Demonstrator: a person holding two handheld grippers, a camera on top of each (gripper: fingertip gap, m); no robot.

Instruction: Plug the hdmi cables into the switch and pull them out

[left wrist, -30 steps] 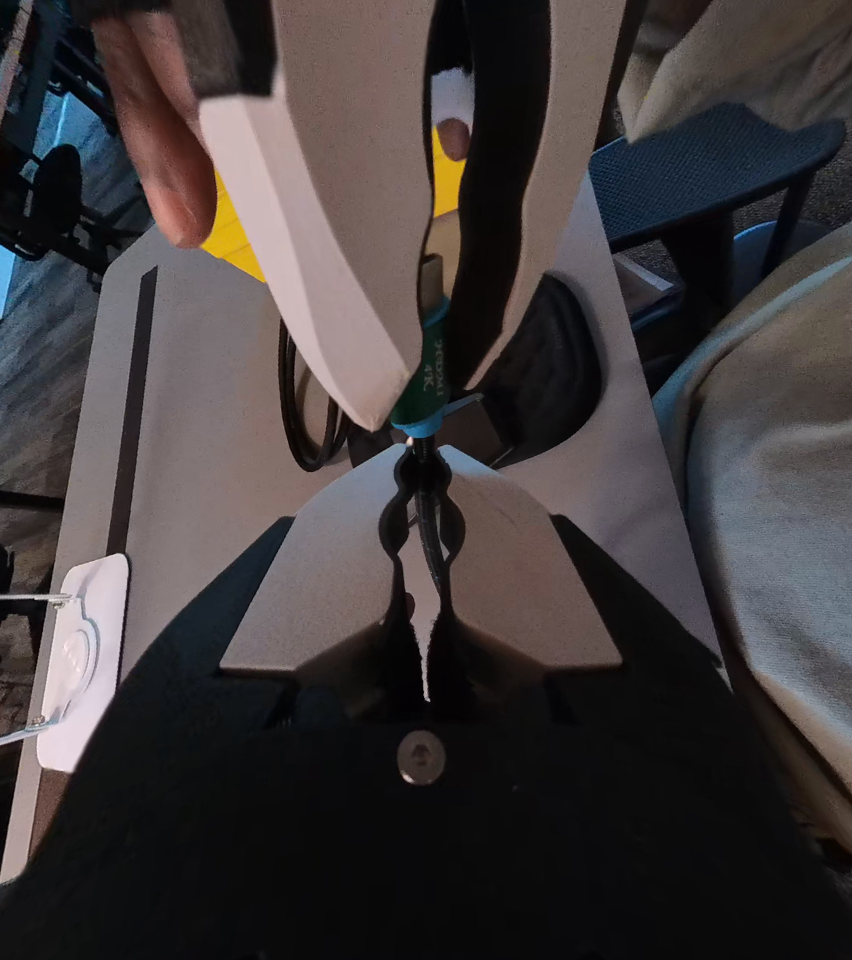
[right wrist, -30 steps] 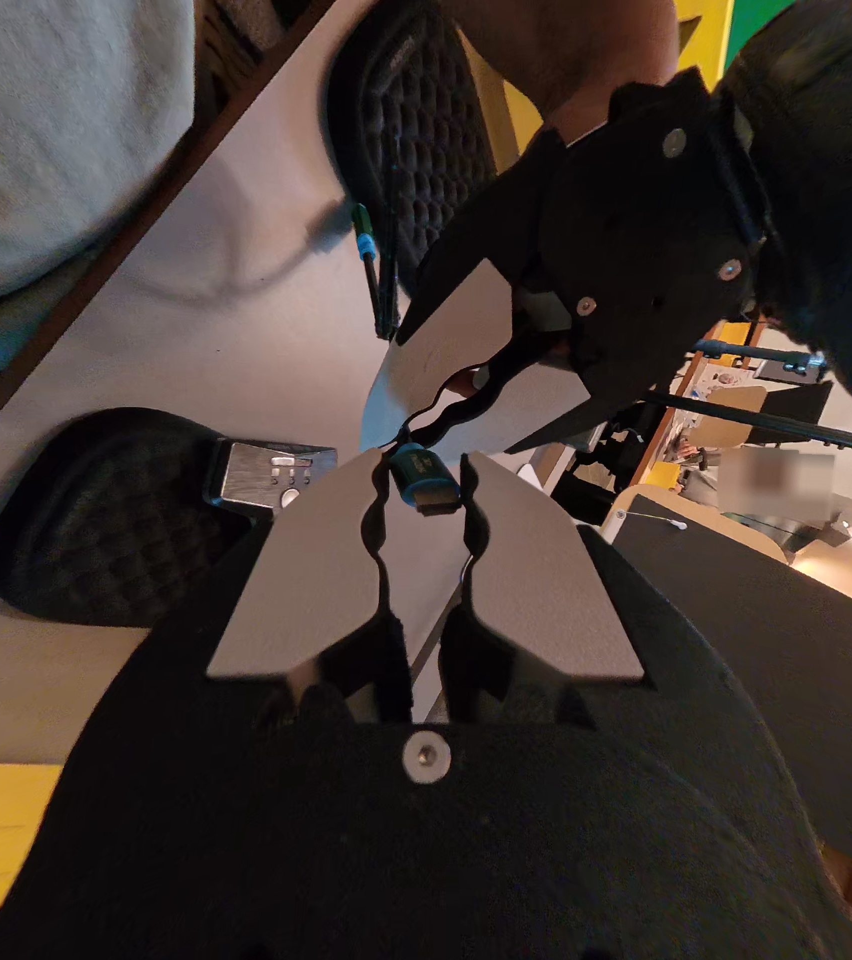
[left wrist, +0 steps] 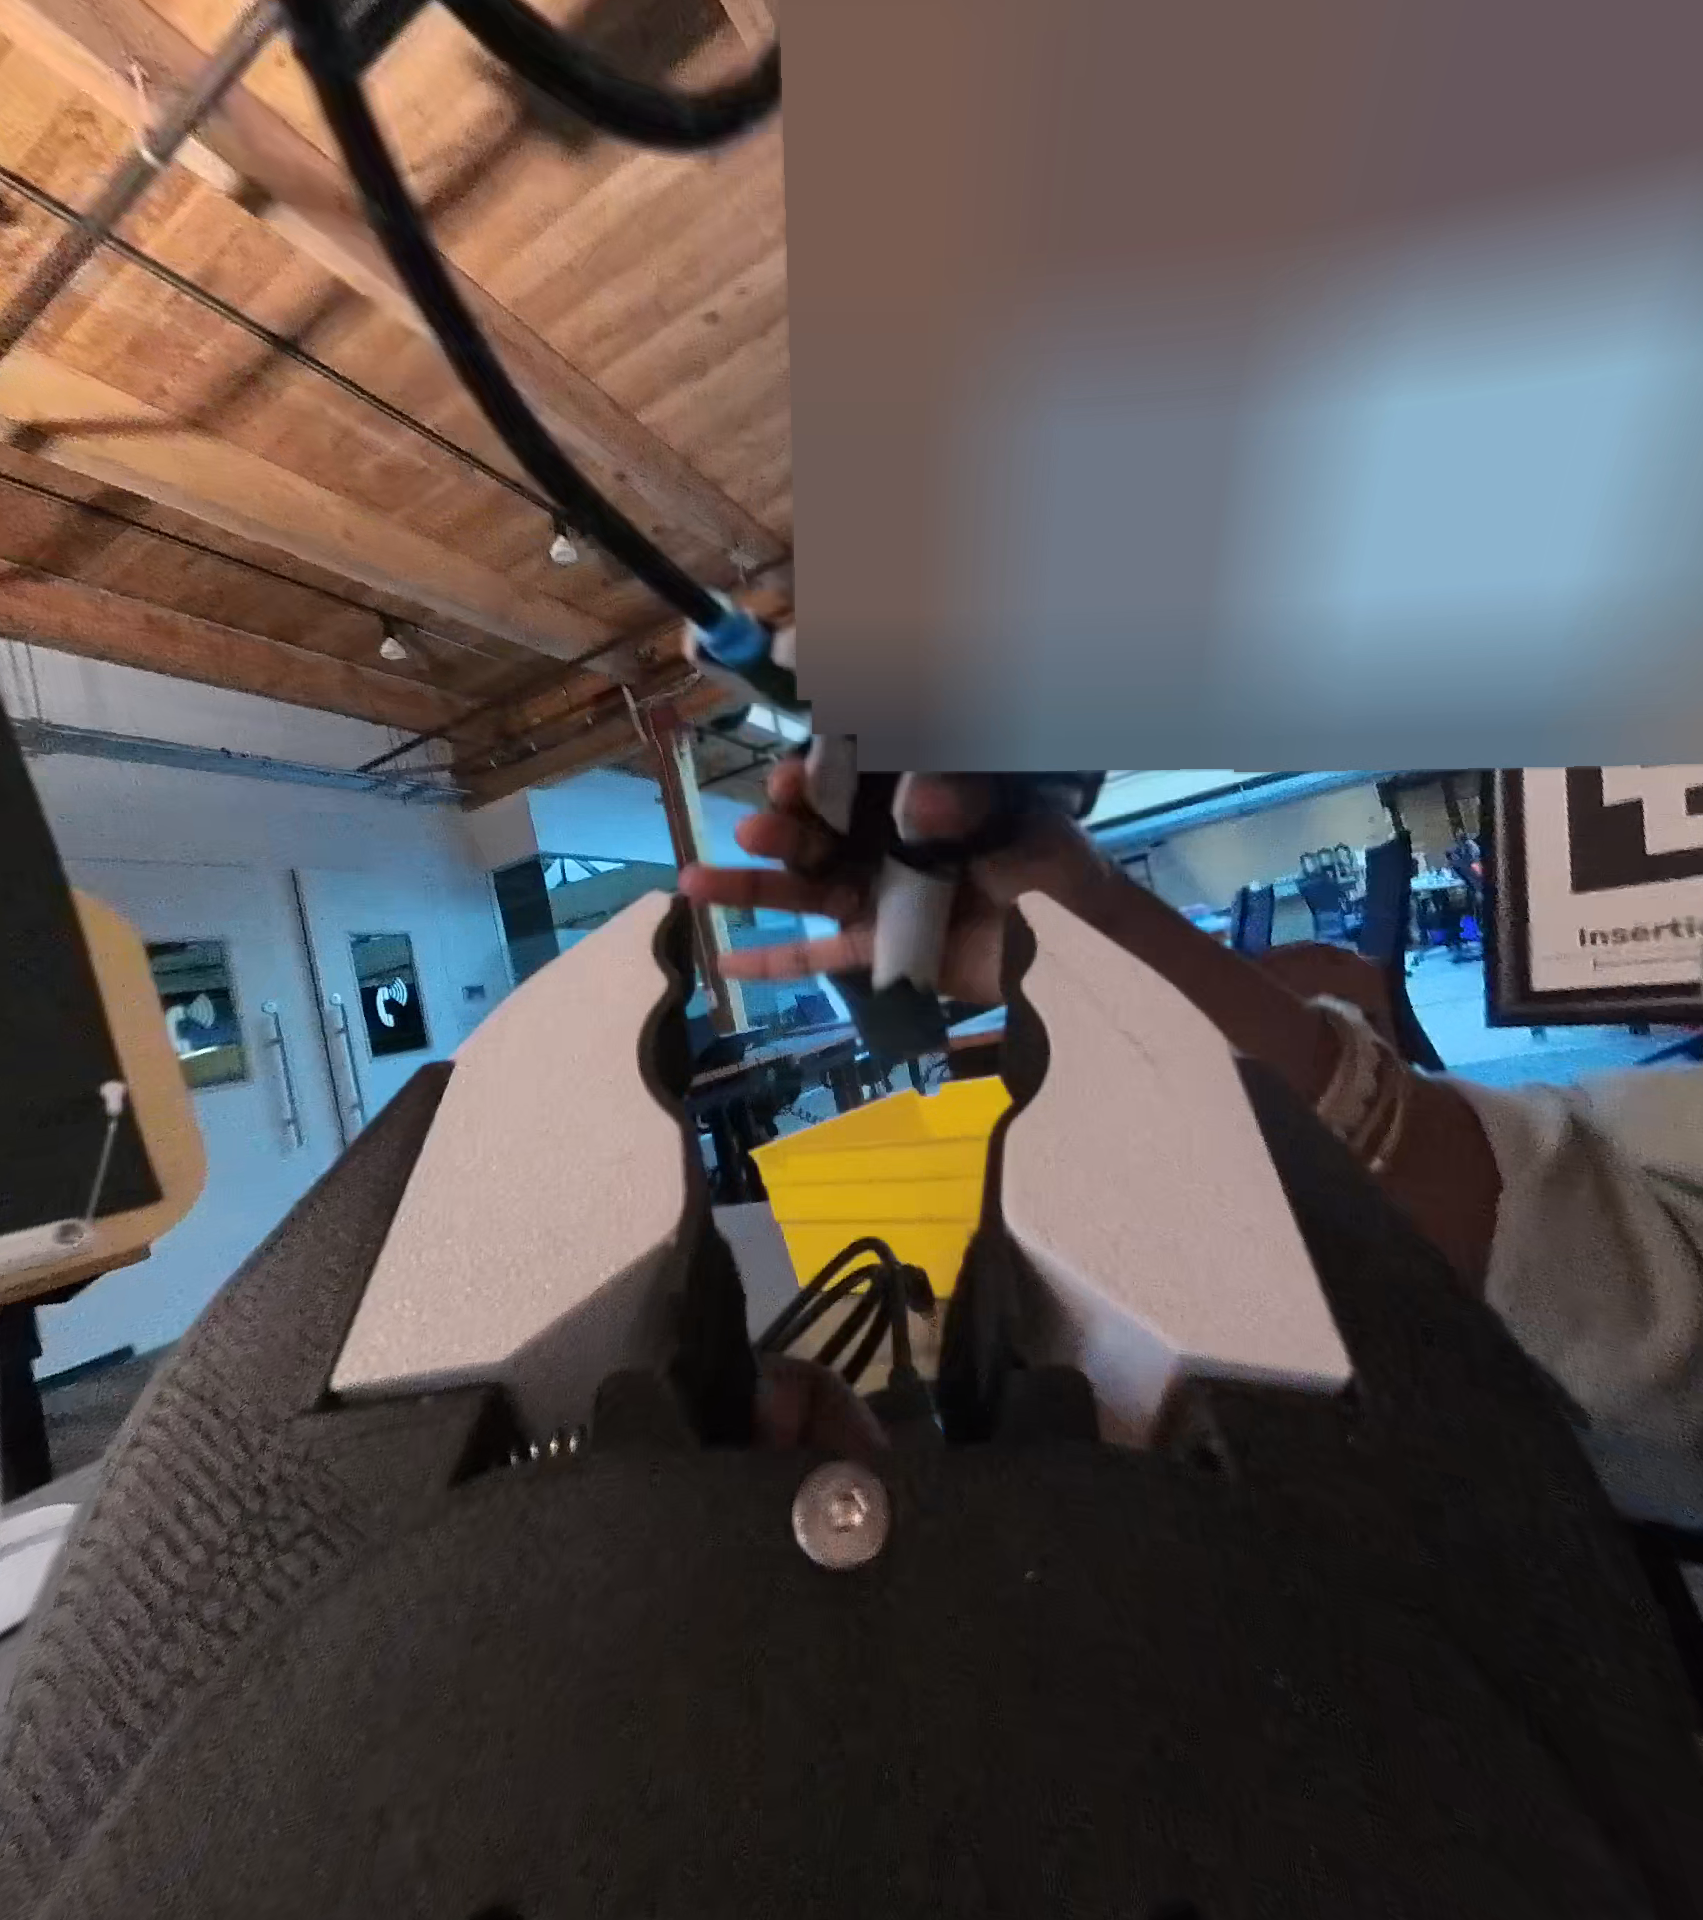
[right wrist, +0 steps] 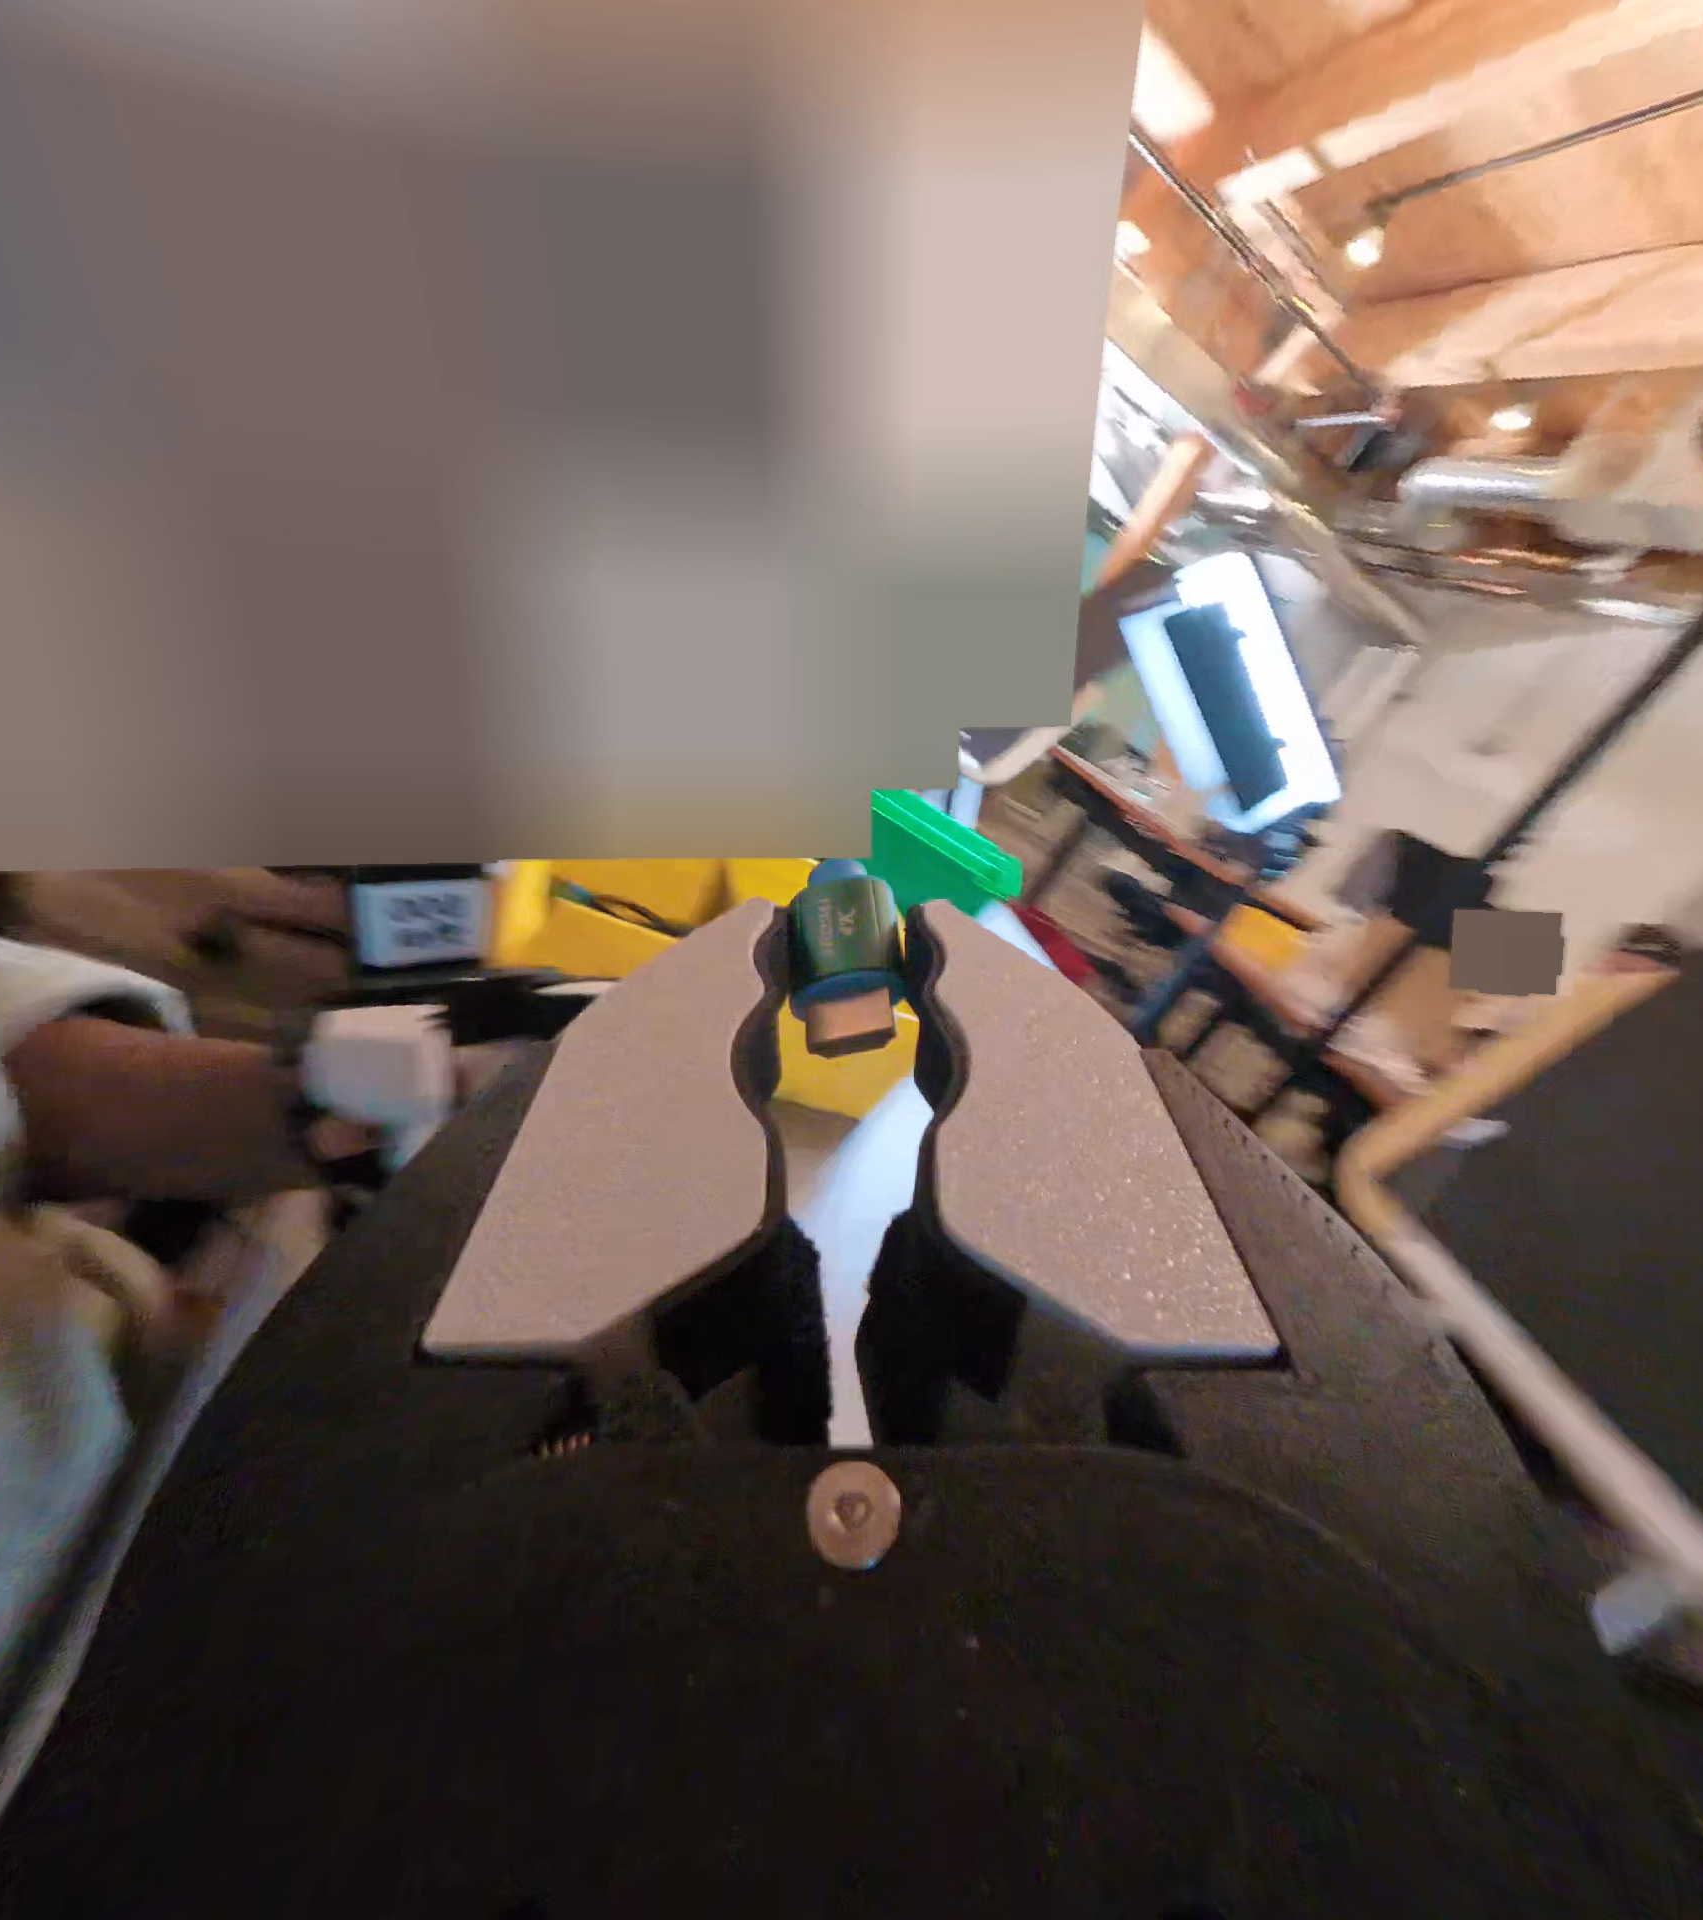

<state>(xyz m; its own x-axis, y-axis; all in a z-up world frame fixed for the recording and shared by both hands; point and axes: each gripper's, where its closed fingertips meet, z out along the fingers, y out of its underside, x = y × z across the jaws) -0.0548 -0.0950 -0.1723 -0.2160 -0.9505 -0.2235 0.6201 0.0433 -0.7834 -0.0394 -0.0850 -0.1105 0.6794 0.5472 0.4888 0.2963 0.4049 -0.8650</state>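
HDMI plug (right wrist: 842, 951) pinched by right hand-held gripper (right wrist: 842, 935), left hand-held gripper (left wrist: 842, 935) empty

R gripper (right wrist: 842, 940) fingers (right wrist: 639, 1122) pinch green HDMI plug (right wrist: 842, 951), metal tip toward cam, yellow bin (right wrist: 618, 920) behind.

Each view looks forward from behind its own tool, along the two fingers. The left wrist view faces up and outward, close behind the left tool (left wrist: 842, 935), taking in the timber ceiling (left wrist: 203, 312). The right wrist view sits close behind the right tool (right wrist: 842, 925), tilted. Both views share the yellow bin (left wrist: 873, 1174).
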